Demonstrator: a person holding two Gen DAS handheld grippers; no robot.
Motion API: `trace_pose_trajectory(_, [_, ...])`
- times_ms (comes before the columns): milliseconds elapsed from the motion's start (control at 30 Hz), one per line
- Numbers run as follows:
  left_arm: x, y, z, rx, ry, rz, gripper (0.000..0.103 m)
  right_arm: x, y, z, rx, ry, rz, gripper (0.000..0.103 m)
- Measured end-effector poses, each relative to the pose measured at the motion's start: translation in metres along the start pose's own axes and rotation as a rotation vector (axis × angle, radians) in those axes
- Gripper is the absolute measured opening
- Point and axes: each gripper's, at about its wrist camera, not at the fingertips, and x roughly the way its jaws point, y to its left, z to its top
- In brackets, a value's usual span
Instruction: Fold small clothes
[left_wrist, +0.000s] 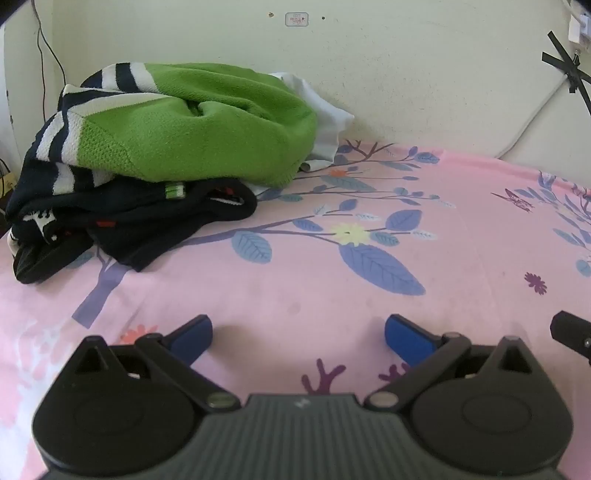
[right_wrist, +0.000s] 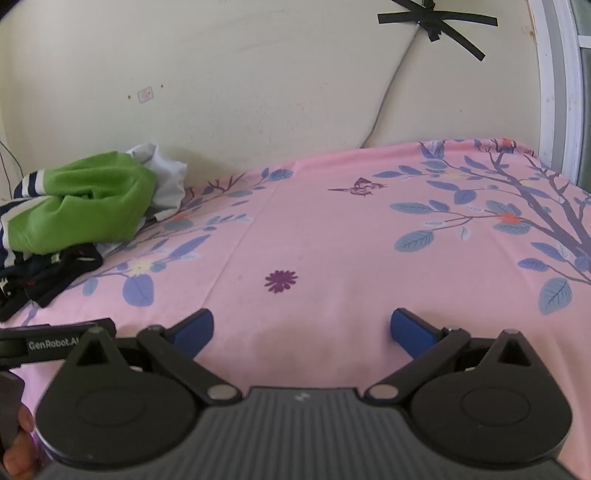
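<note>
Two grippers spread wide, clothes heaped against the wall

Both tools hover low over the pink floral sheet (right_wrist: 332, 240), holding nothing. The left gripper (left_wrist: 298, 334) has its blue pads wide apart; the right gripper (right_wrist: 301, 330) likewise. From the left wrist view, the clothes pile (left_wrist: 166, 147) sits at ten o'clock, green knit on dark garments, touching the cream wall (left_wrist: 406, 74). Bare sheet runs from twelve to three o'clock.
</note>
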Motion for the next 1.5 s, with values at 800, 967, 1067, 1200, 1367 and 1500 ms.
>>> trace_pose_trajectory(800, [-0.026,0.053,-0.004,-0.007,-0.168,-0.052,0.103,0.002,0.003,0.0,-0.03,0.012,-0.014,0.097])
trace_pose_trajectory(967, [-0.034,0.128,0.001,-0.007,-0.228,0.105,0.103,0.009,0.022,0.023,-0.023,-0.002,0.064,0.056])
trace_pose_trajectory(1067, [-0.027,0.156,0.002,-0.069,-0.258,0.122,0.103,0.032,0.066,0.056,-0.025,0.016,0.247,0.055])
trace_pose_trajectory(1200, [-0.034,0.167,0.002,-0.128,-0.299,0.069,0.103,0.101,0.121,0.09,0.116,0.109,0.45,0.093])
trace_pose_trajectory(1367, [-0.029,0.176,0.002,-0.198,-0.307,0.04,0.102,0.187,0.151,0.1,0.403,0.259,0.524,0.047])
trace_pose_trajectory(1500, [-0.029,0.181,0.002,-0.212,-0.31,0.028,0.101,0.159,0.156,0.126,0.396,0.189,0.537,0.009])
